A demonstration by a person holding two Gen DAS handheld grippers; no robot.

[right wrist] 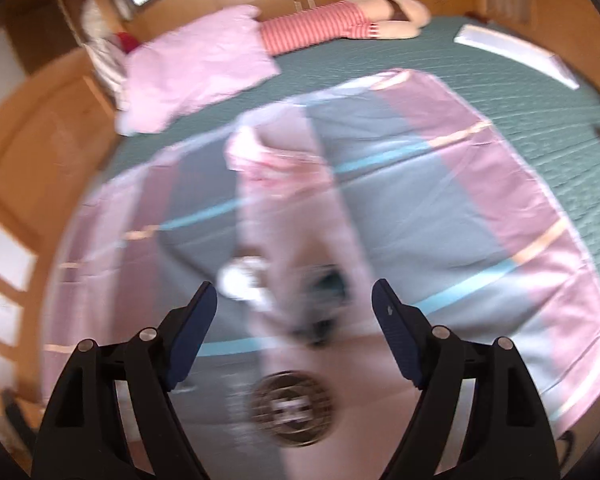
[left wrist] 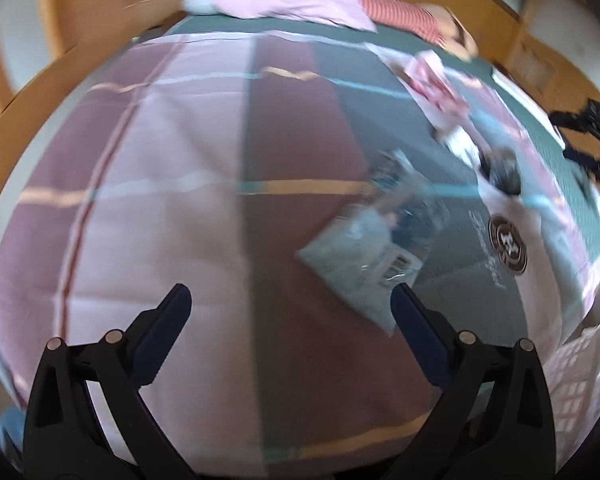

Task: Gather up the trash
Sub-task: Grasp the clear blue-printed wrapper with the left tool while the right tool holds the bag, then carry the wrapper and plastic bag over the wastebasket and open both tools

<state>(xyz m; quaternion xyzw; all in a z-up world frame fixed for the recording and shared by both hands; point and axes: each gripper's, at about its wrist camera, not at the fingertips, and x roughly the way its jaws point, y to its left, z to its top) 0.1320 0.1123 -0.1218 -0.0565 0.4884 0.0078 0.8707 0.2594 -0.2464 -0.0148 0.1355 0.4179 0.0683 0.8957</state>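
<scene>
We hold both claws over the bed [left wrist: 439, 46]. Our left claw [left wrist: 291, 300] gapes wide with nothing between its fingers; a clear wrapper [left wrist: 363, 256] lies on the quilt [left wrist: 172, 184] just ahead of its right finger. Our right claw [right wrist: 294, 294] is wide too, empty, above a pale garment [right wrist: 296, 208] with a round badge [right wrist: 292, 408]. White scrap [right wrist: 242, 276] lies beside the garment, blurred. A pillow [right wrist: 196, 68] sits near the bed's head.
</scene>
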